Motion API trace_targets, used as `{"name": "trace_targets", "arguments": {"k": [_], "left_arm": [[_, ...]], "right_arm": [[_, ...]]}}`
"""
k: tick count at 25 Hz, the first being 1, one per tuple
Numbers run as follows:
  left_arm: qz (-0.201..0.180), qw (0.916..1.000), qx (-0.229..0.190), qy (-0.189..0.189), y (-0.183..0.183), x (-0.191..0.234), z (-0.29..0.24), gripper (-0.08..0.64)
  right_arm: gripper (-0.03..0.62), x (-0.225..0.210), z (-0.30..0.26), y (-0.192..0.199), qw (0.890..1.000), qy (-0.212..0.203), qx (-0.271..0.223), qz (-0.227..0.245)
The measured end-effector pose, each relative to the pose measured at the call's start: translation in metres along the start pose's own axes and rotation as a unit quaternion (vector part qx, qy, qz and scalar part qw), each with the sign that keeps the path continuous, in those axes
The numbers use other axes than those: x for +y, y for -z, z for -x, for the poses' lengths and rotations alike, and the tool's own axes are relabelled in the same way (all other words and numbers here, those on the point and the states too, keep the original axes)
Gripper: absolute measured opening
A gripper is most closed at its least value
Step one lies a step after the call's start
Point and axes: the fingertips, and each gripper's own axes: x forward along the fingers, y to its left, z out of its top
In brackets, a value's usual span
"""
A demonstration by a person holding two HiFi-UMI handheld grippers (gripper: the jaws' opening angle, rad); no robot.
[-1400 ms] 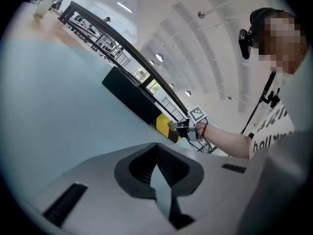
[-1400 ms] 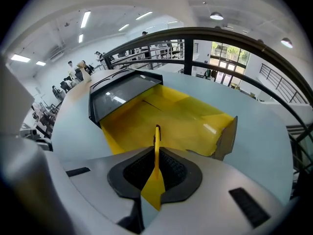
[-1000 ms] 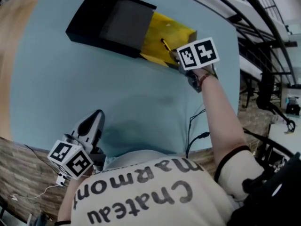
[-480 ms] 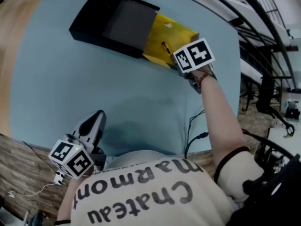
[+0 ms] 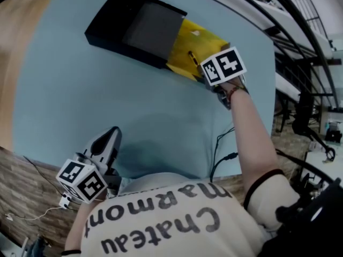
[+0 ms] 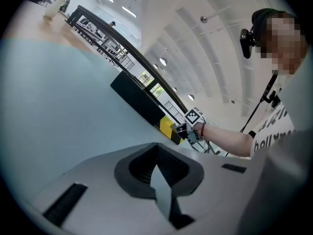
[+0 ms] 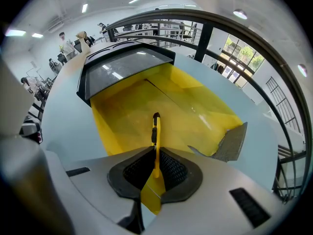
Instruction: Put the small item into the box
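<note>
A black box (image 5: 136,28) lies on the pale blue table (image 5: 64,100), with its yellow inner tray (image 5: 199,40) slid out to the right. My right gripper (image 7: 155,168) is shut on a thin yellow item with a black tip (image 7: 155,133). It holds the item over the near end of the tray (image 7: 127,111), pointing toward the black sleeve (image 7: 122,65). In the head view the item (image 5: 191,58) sticks out past the right gripper's marker cube (image 5: 222,66). My left gripper (image 5: 110,138) hovers at the table's near edge, jaws together on nothing (image 6: 159,180).
A grey flap (image 7: 230,143) stands at the tray's near right corner. A black cable (image 5: 221,157) hangs off the table's near edge. A railing (image 7: 234,38) runs beyond the table, and people stand far off at the left.
The right gripper, still shut on the yellow item, has crept slightly further over the tray. The left gripper has not moved; the head view has shifted a little.
</note>
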Motion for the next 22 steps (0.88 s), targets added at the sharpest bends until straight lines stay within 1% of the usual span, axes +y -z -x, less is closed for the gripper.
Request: {"name": "trace_targets", "arguments": {"k": [7,16,22], "left_arm": [[0.000,1.0000,-0.002,-0.005,0.003,0.001,0.006,0.003],[-0.001,0.9998,-0.011,-0.015,0.003,0.003,0.018,0.003],[0.000,0.9997,-0.018,-0.017,0.004,0.001,0.027,0.003]], "right_arm": [[0.052,-0.001,-0.001,-0.002,1.000,0.003,-0.003,0.002],[0.053,-0.002,-0.001,-0.002,1.000,0.002,-0.006,-0.013],[0.054,-0.004,0.000,-0.002,1.000,0.018,-0.009,-0.015]]}}
